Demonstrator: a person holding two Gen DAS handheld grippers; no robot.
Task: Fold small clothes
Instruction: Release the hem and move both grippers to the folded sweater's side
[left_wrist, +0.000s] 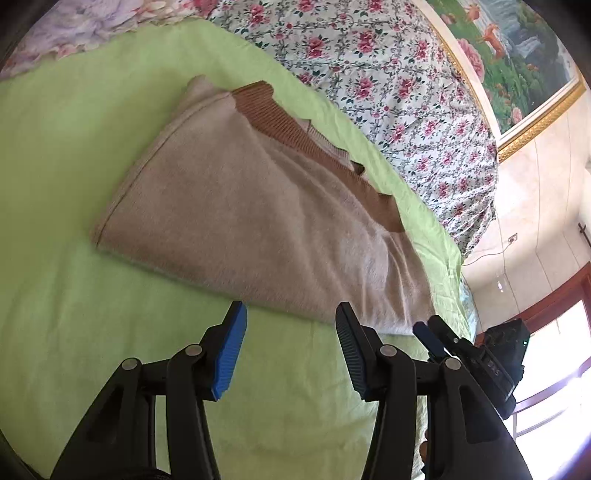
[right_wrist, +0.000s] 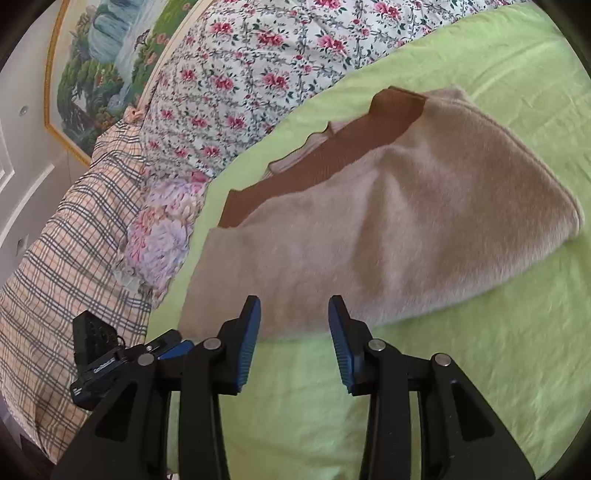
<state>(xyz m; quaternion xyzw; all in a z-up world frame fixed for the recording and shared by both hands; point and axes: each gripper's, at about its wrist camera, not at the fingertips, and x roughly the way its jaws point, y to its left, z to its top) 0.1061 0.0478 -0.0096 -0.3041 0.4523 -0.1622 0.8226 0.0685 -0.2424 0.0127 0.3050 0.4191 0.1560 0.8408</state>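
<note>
A beige fuzzy garment with a brown ribbed band lies folded on a light green sheet. It also shows in the right wrist view, with the brown band along its far edge. My left gripper is open and empty, just short of the garment's near edge. My right gripper is open and empty, its fingertips at the garment's near edge. The right gripper also shows at the right of the left wrist view, and the left gripper at the left of the right wrist view.
A floral quilt is bunched behind the garment. A plaid cloth and a pale flowered pillow lie at the left in the right wrist view. A framed landscape painting hangs on the wall. The sheet's edge is at the right.
</note>
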